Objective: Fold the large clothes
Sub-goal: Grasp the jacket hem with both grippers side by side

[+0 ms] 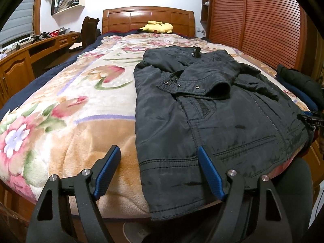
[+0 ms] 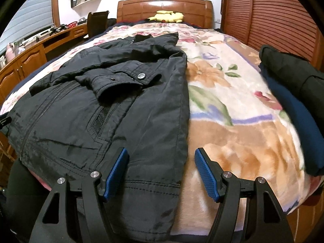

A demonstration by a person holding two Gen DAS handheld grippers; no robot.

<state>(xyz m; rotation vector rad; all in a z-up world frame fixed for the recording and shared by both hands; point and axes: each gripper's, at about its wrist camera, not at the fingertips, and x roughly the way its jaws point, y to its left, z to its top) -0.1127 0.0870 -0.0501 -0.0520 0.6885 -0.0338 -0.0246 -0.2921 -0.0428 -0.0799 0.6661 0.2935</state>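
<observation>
A black jacket (image 1: 212, 109) lies flat on the floral blanket (image 1: 77, 101), both sleeves folded across its chest, hem hanging over the near edge of the bed. My left gripper (image 1: 159, 151) is open, jaws wide, just above the hem's left corner. In the right wrist view the jacket (image 2: 105, 109) fills the left half. My right gripper (image 2: 162, 155) is open over the hem's right corner, its left finger (image 2: 117, 170) above the cloth and its right finger (image 2: 208, 174) above the blanket (image 2: 232, 121). Neither holds anything.
A pile of folded dark and blue clothes (image 2: 293, 101) sits at the bed's right edge. A yellow plush toy (image 1: 158, 27) lies by the wooden headboard (image 1: 147, 18). A wooden desk (image 1: 40, 48) and chair stand to the left, a slatted wardrobe (image 1: 257, 20) to the right.
</observation>
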